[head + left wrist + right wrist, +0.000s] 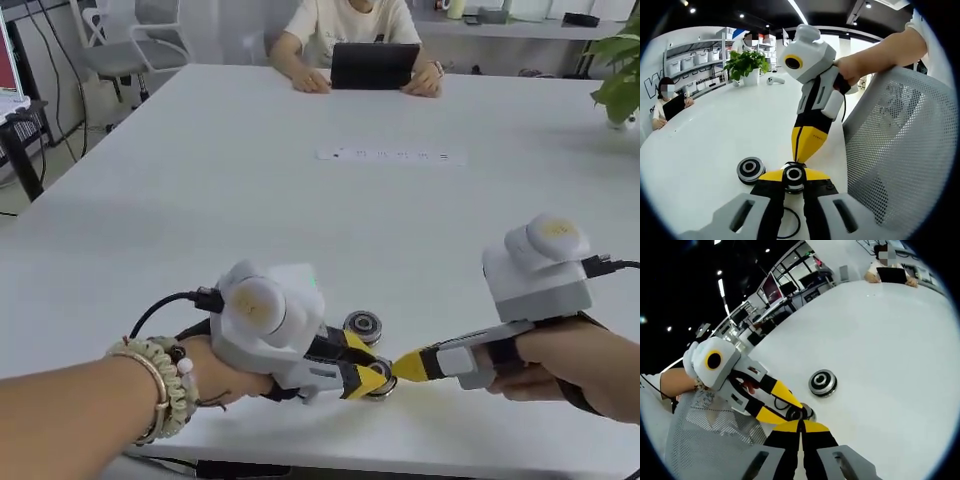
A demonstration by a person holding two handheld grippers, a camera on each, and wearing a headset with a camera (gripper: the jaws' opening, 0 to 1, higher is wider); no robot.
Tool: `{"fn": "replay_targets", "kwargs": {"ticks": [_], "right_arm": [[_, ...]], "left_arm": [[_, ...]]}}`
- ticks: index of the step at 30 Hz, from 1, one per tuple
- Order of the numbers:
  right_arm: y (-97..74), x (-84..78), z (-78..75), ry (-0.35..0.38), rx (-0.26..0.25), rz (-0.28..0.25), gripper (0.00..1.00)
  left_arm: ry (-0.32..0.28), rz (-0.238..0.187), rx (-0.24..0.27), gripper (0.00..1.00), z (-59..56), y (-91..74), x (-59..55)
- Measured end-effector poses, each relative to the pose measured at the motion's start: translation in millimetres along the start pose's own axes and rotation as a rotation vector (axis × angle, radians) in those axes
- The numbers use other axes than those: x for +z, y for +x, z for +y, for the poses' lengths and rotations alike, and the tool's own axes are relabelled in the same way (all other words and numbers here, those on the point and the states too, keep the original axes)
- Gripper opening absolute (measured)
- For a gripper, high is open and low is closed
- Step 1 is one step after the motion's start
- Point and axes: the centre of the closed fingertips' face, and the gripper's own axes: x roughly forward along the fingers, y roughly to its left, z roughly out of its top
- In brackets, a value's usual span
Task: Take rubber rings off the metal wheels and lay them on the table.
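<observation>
My left gripper (368, 381) (793, 176) is shut on a small metal wheel (793, 175) (381, 378) (803, 413) just above the white table (300, 200) near its front edge. From the right, my right gripper (399, 368) (801, 424) (800, 159) meets it, jaws shut, its yellow tip against the wheel's rim. I cannot tell whether it pinches the rubber ring. A second wheel (362, 326) (751, 169) (822, 382) with a dark ring around it lies flat just behind. A loose black rubber ring (798, 225) lies on the table under my left jaws.
A person with a dark laptop (374, 65) sits at the table's far side. A paper strip (392, 155) lies mid-table, and a potted plant (620, 80) stands at the far right. A mesh chair back (900, 150) is close behind the front edge.
</observation>
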Motion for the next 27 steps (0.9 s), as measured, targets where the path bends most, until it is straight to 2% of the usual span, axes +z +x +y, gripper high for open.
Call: {"fn": "replay_targets", "kwargs": {"ticks": [23,27], "right_arm": [[0.1,5.3,16.9,-0.041,0.047,-0.017,0.0],[-0.8,6.0,16.5,-0.03,0.055,-0.022,0.0]], "left_arm": [[-0.007,-0.005,0.004,0.08,-0.2,0.6,1.0],[-0.009,-0.006,0.003,0.08,0.0,0.6,1.0]]}}
